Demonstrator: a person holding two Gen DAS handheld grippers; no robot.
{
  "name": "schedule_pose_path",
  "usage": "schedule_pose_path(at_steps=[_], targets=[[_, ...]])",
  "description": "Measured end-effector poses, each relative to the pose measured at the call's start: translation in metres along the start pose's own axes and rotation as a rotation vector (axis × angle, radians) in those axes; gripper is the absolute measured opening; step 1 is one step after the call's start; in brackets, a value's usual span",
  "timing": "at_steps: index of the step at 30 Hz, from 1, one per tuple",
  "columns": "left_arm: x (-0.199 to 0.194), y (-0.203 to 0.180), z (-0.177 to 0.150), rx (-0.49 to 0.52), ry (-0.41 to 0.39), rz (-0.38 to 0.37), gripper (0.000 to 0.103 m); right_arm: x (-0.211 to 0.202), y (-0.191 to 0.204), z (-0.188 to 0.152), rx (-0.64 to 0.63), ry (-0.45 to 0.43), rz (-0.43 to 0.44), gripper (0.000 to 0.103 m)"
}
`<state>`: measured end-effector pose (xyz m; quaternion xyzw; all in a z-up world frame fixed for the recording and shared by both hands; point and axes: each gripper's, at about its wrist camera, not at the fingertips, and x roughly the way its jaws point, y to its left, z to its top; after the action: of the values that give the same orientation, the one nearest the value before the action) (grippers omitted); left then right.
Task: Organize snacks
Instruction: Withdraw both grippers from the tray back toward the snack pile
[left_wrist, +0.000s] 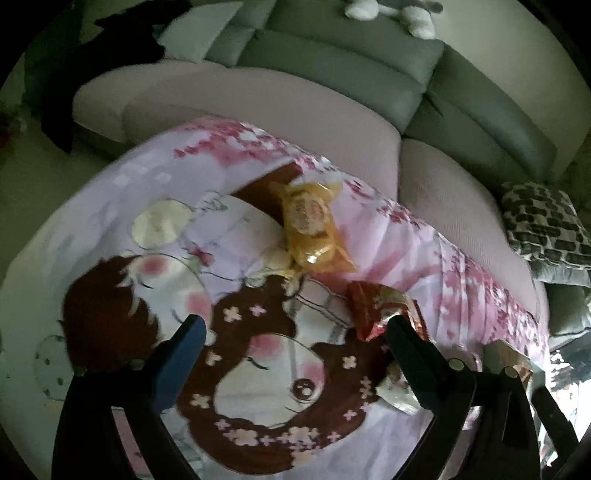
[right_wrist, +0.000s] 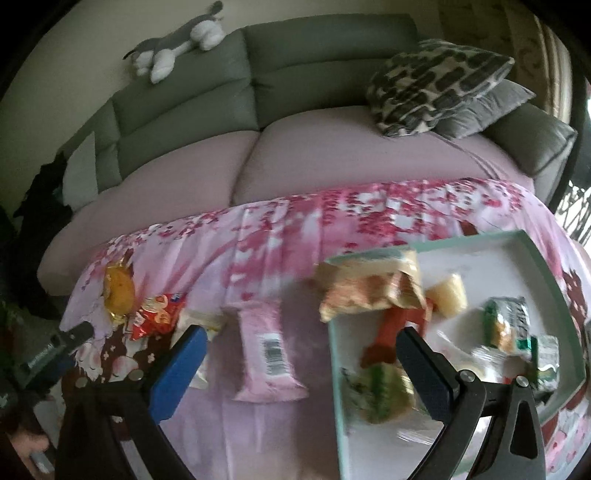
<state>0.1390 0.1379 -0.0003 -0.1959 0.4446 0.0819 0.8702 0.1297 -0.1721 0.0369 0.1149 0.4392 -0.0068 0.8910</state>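
Both grippers, left (left_wrist: 295, 325) and right (right_wrist: 301, 336), gape empty; pink pack (right_wrist: 267, 350) lies lengthwise, pointing toward 12 o'clock beside tray (right_wrist: 554, 291).

The left wrist camera looks forward and down between its own two fingers, close above the pink cartoon-printed cloth (left_wrist: 155, 206) of the table, facing its far edge and the grey sofa (left_wrist: 332, 74) beyond. The right wrist camera sits at similar height, facing the same far edge and sofa but further toward the table's right end, over the pale green tray (right_wrist: 546, 266). Both views share the yellow packet (left_wrist: 314, 225) (right_wrist: 118, 291) and red packet (left_wrist: 380, 306) (right_wrist: 159, 314), the plush toy (right_wrist: 177, 40) and patterned cushion (left_wrist: 543, 221) (right_wrist: 432, 85), though motion blur probably hides further overlap.
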Motion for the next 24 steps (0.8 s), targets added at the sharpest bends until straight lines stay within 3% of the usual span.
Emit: schedule_pose_path(at_steps=[10,12,16,22,24], targets=[[0.025,-0.028,-0.009,0.064,0.099,-0.085,0.098,0.047,0.030,-0.006,-0.069,0.107,0.045,0.102],[0.030,-0.034,-0.013,0.075,0.120,-0.098,0.098,0.059,0.028,-0.011,-0.075,0.139,0.033,0.093],[0.040,-0.047,-0.020,0.101,0.157,-0.132,0.098,0.078,0.023,-0.021,-0.067,0.200,0.032,0.088],[0.055,-0.072,-0.033,0.172,0.202,-0.150,0.097,0.082,0.023,-0.025,-0.078,0.211,0.032,0.069],[0.058,-0.079,-0.037,0.193,0.214,-0.162,0.096,0.086,0.020,-0.026,-0.069,0.222,0.043,0.056]])
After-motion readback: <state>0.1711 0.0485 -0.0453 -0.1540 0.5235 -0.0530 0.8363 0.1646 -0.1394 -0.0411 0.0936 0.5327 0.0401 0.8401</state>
